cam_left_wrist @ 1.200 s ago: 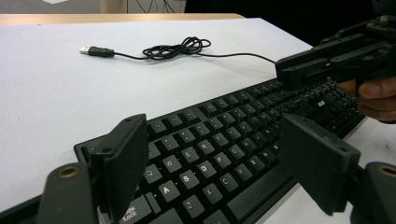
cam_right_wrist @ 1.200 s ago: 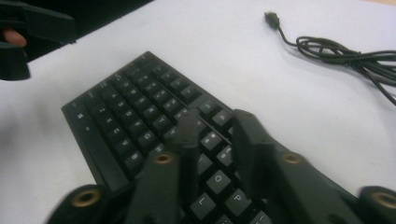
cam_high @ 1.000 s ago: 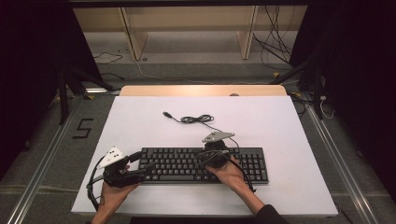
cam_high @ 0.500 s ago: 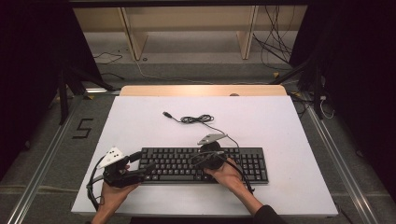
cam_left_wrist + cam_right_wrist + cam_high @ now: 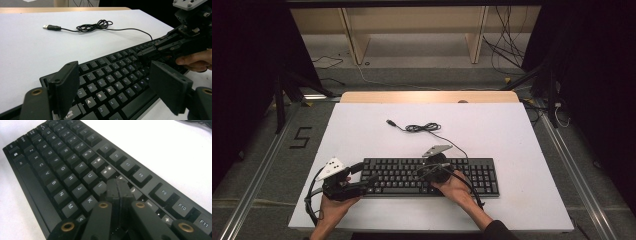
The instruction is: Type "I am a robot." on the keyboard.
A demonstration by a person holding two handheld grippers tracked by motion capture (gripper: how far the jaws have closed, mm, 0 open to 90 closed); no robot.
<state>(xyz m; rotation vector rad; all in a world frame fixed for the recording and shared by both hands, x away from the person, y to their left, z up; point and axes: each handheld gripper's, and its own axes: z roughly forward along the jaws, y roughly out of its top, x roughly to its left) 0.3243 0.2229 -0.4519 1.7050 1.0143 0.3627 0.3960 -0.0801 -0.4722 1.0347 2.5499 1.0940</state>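
Observation:
A black keyboard lies along the near side of the white table. Its thin black cable coils behind it and ends in a loose USB plug. My left gripper is at the keyboard's left end, jaws open and wide apart over the keys. My right gripper is over the middle of the keyboard. Its jaws are shut with nothing between them, tips just above the keys near I and O. I cannot tell whether they touch a key. The left gripper view also shows the right gripper.
A wooden strip runs along the table's far edge. Beyond it stand a low shelf frame and loose cables on the floor. Metal rails flank the table on both sides.
My right gripper has shifted slightly to the left over the keys. The left gripper and the keyboard have stayed put.

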